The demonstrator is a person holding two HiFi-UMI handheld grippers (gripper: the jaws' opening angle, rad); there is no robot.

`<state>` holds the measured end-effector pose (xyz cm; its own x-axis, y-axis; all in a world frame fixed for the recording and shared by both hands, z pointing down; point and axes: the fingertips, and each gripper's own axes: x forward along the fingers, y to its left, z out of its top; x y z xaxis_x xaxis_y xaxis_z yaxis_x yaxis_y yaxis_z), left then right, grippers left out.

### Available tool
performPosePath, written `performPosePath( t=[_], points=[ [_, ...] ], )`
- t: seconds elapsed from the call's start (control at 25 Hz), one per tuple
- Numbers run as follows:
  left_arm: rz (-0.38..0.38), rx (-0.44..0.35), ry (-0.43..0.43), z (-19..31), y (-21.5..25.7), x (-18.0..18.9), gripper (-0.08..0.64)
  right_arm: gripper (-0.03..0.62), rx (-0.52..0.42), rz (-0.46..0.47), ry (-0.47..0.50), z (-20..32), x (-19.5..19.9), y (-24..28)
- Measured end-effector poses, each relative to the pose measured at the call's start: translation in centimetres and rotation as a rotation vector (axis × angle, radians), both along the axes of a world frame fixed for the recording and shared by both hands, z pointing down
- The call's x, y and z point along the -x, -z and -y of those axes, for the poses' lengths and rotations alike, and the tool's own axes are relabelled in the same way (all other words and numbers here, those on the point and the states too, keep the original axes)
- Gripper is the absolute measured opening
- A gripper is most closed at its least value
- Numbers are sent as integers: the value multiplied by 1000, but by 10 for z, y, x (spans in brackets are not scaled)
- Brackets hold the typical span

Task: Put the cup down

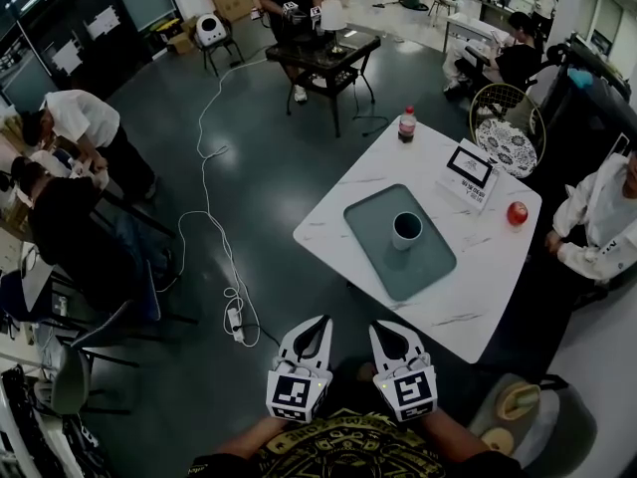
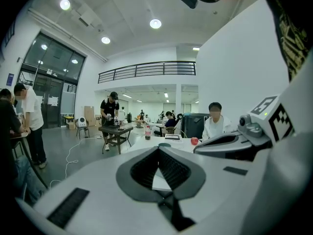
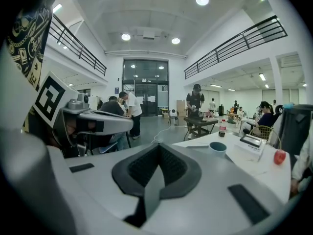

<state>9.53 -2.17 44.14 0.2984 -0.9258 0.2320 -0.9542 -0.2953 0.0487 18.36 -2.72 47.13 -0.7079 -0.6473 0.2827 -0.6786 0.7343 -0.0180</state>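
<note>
Left tongs [image 1: 322, 321] and right tongs [image 1: 379, 326], side by side low before the person, off the near edge of the desk [image 1: 343, 195]. Each pair has its jaws together, with nothing between them. The cup [image 1: 406, 229] stands upright on the grey tray [image 1: 370, 229] on the white desk. It is well apart from both tongs, ahead of them and slightly to the right, with the right tongs the nearer. Beyond the tray on the same desk are a bottle [image 1: 406, 123], a small display stand [image 1: 470, 173] and a red round object [image 1: 517, 213].
</note>
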Motion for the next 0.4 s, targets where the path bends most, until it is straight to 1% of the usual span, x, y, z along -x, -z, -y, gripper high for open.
performPosePath(
  t=[0.16,0.4],
  points=[
    [-4,1,4,-1,-2,4,11,6,13,-7,5,-1,5,-3],
    [-8,6,0,-1,-1,7,11,6,-2,2,10,-1,10,1]
  ],
)
